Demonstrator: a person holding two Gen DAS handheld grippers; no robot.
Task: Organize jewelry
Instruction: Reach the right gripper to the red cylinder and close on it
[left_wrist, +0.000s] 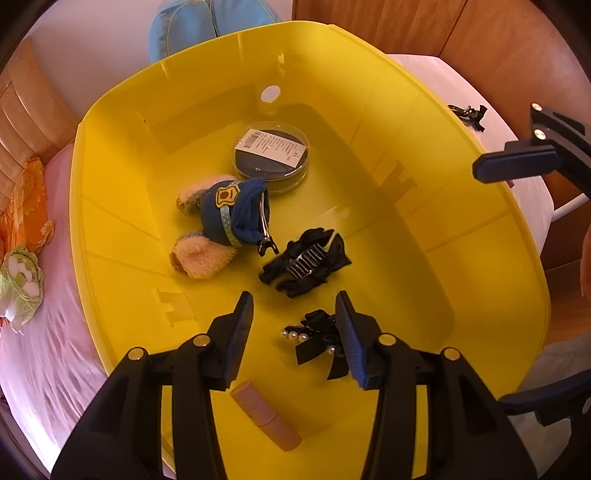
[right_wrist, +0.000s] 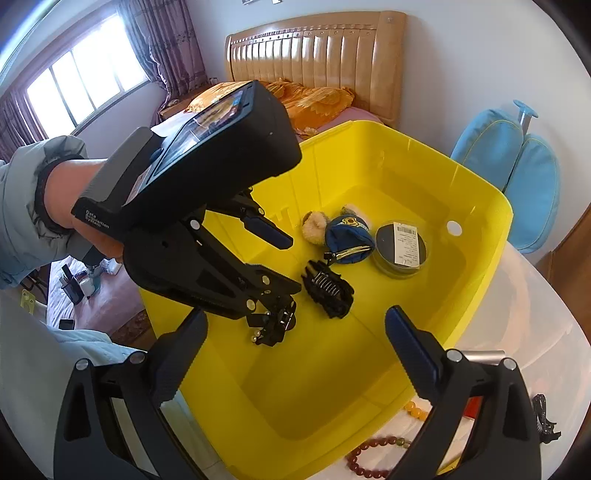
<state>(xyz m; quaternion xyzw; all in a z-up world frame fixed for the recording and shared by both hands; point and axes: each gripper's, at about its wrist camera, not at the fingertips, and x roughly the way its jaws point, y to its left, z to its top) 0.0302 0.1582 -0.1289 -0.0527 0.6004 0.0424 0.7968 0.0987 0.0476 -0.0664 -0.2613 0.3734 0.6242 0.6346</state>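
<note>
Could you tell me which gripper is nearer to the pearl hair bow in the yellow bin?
Left. The left gripper is down inside the yellow bin, its fingers straddling the pearl hair bow. The right gripper hangs open above the bin's near rim, apart from it.

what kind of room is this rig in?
Most likely a home bedroom. A bed with a wooden slatted headboard and orange bedding stands behind the yellow bin, and purple curtains hang at a wide window.

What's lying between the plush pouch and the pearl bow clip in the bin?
The black claw clip lies between the pouch and bow clip; left wrist view shows it best.
</note>
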